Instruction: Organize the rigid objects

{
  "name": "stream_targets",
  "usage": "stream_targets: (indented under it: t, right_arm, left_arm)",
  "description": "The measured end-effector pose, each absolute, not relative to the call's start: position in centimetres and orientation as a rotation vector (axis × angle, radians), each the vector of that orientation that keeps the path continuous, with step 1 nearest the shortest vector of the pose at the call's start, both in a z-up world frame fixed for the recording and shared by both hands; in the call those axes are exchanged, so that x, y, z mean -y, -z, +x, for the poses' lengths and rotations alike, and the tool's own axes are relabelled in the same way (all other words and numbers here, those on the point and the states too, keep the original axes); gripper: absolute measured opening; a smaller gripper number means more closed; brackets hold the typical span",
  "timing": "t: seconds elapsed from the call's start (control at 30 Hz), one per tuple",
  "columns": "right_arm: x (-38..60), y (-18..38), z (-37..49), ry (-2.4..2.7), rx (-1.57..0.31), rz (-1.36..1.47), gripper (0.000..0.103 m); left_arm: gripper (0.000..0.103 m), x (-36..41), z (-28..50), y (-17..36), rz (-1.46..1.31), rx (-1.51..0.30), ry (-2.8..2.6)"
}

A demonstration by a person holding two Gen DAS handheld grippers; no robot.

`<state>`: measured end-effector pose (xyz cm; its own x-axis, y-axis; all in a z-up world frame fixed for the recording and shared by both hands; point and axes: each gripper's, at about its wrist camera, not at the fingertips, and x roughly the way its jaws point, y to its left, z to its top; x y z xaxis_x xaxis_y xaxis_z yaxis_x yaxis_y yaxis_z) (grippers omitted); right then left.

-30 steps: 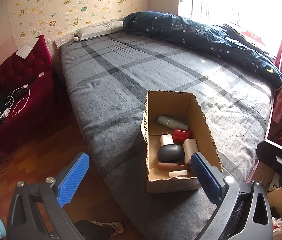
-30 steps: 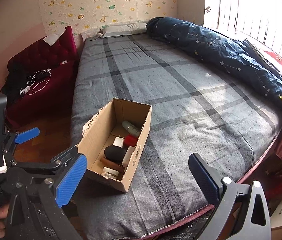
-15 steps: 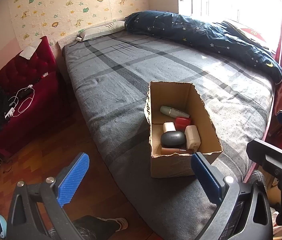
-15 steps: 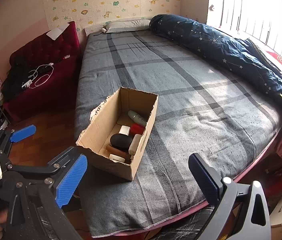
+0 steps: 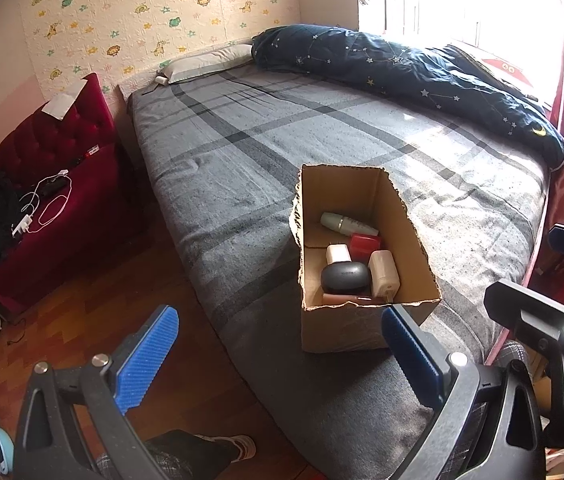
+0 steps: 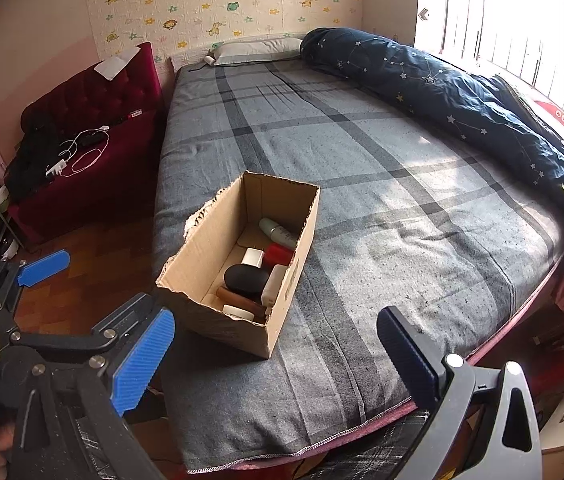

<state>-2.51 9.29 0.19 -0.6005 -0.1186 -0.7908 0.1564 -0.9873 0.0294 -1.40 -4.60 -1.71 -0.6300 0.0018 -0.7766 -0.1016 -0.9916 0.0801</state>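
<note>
An open cardboard box [image 5: 410, 236] stands on the grey plaid bed near its foot edge; it also shows in the right wrist view [image 6: 201, 256]. Inside lie a black oval case [image 5: 345, 278], a red block [image 5: 366, 245], a pale green bottle [image 5: 340, 223], white and cream pieces and a brown stick [image 6: 241, 301]. My left gripper [image 5: 277, 356] is open and empty, held back from the box, above the bed's corner and floor. My right gripper [image 6: 275, 360] is open and empty, in front of the box over the bed edge.
A dark blue star-print duvet [image 6: 462, 96] lies along the window side of the bed [image 6: 382, 184]. A pillow [image 6: 257, 46] is at the head. A red tufted bench [image 5: 41, 184] with cables stands left of the bed on the wooden floor [image 5: 77, 320].
Both grippers have pulled back and up from the box, which now looks smaller and farther. Both jaws stay open and empty.
</note>
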Motion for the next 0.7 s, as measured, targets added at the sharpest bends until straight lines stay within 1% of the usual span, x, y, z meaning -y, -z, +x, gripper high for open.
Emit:
stream_targets:
  t: [0.7]
  right_arm:
    - [-9.51,-0.25,-2.44,2.680,-0.054,1.318,0.103]
  left_arm:
    - [0.103,3.96,-1.13,1.53,-1.321,-0.191,-2.767]
